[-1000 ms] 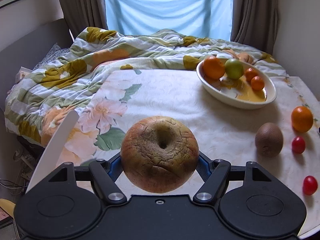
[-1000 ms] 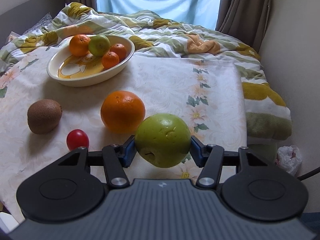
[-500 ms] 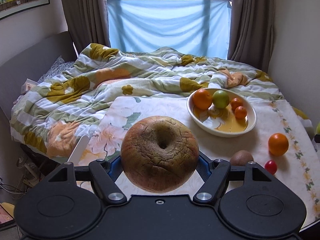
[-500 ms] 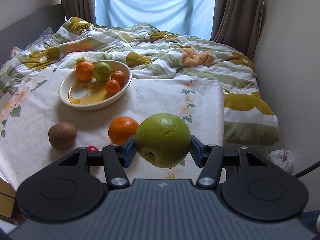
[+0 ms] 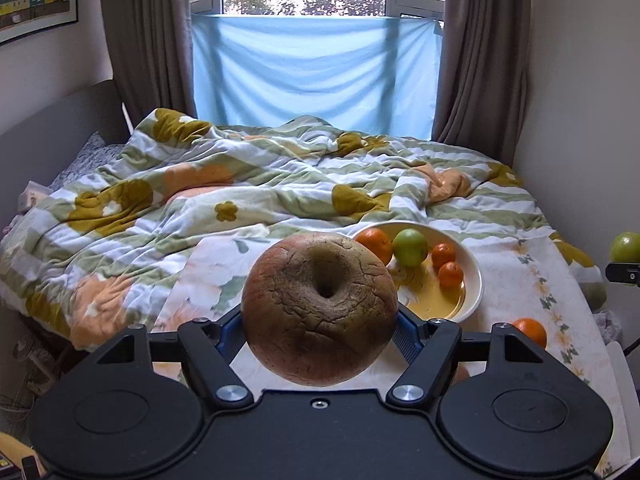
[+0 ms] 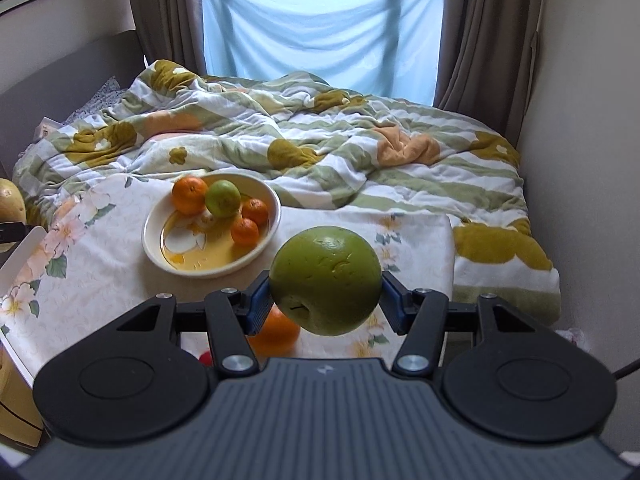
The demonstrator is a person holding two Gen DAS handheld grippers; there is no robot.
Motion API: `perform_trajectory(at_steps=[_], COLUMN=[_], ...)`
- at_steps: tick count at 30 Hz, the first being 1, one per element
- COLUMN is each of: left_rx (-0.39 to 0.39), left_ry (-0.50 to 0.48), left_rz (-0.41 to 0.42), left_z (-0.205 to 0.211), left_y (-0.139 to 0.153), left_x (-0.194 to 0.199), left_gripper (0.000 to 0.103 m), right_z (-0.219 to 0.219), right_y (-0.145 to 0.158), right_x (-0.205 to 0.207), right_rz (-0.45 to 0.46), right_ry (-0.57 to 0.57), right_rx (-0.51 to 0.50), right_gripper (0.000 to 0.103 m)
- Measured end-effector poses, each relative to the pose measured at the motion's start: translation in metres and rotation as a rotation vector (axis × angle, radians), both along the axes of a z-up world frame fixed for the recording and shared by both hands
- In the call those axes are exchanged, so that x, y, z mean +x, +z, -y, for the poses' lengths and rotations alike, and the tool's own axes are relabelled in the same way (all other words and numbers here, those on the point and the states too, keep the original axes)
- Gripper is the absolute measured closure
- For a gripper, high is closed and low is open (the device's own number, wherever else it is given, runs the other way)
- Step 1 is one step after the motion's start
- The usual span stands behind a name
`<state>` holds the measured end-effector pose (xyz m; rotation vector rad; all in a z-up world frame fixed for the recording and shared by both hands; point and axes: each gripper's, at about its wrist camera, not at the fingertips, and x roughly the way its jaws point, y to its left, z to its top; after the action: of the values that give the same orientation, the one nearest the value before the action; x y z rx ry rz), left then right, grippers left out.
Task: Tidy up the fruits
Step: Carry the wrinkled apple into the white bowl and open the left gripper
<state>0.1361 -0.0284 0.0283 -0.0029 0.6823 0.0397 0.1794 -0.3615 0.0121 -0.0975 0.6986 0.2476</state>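
Hand-held gripper on the left (image 5: 320,316) is pinching a brown apple (image 5: 319,307); the right one (image 6: 325,284) is clamping a green apple (image 6: 325,280). Both are hovering above the tabletop (image 6: 104,264). The bowl (image 6: 168,258) is lying ahead-left of the right one, which looks nearer.

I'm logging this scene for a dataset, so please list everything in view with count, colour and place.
brown apple: one, russet-brown and cracked, held in the left gripper.
green apple: one, green, held in the right gripper.
bowl: one, cream with yellow inside, on the table.
fruit in the bowl: three oranges and one green fruit, at its far side.
loose orange: one, on the table, near the bowl, partly hidden.
red fruit: one, small, mostly hidden behind the right gripper.
tablecloth: one, white, floral.
quilt: one, green, white and mustard, on the bed.
blue cloth: one, across the window.
curtains: brown, at both sides.
left gripper: black, shut.
right gripper: black, shut.
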Motion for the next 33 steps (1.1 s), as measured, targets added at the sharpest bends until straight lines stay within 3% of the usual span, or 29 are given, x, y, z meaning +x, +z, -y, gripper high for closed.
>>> perform_trajectory(at_steps=[11,33], left_rx=[0.002,0.043], left_ry=[-0.104,-0.293], left_rz=[-0.036,-0.243], left_z=[0.006,0.031], left_y=[-0.01,-0.095], left_x=[0.072,0.179], left_gripper=[0.027,0.027], right_z=[-0.025,-0.06], right_y=[0.004,-0.024], right_x=[0.049,0.134], right_rz=[-0.008,-0.106], right_ry=[-0.011,-0.062], right_rx=[0.008,0.008], right_gripper=[0.032,0.032])
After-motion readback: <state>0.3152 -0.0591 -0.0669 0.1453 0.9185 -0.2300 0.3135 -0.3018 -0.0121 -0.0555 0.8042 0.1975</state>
